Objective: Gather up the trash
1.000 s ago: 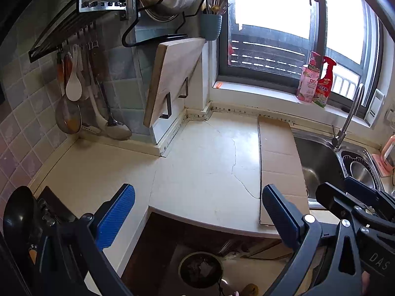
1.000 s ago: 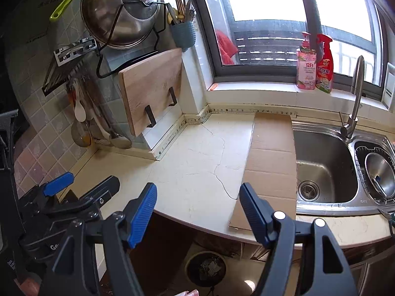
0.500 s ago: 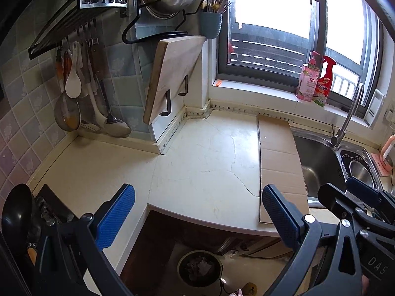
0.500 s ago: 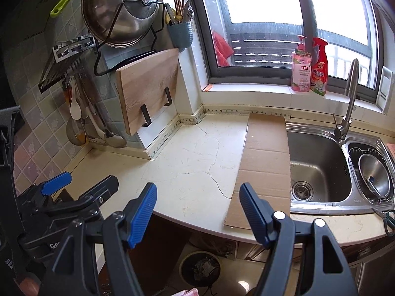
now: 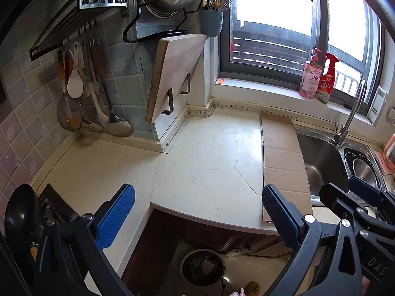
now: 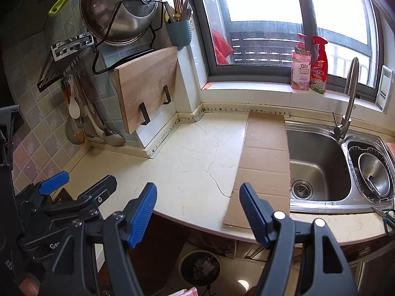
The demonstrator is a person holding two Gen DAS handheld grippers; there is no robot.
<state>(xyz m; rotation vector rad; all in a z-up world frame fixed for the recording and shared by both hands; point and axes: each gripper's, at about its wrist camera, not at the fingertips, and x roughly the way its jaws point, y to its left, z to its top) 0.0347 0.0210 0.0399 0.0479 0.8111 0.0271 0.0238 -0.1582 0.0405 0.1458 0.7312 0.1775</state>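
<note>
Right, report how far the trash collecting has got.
Done: some scraps already lie in the bin on the floor. In hand: nothing; the left claw and right claw are both open and empty. Left: only the flat cardboard beside the sink looks like possible trash.

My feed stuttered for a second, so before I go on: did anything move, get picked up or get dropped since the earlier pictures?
Nothing visibly changed. The left gripper and right gripper hang over the counter edge, jaws open and empty; only the right view drifted slightly. The cardboard sheet lies flat beside the sink, and the trash bin sits on the floor below.
</note>
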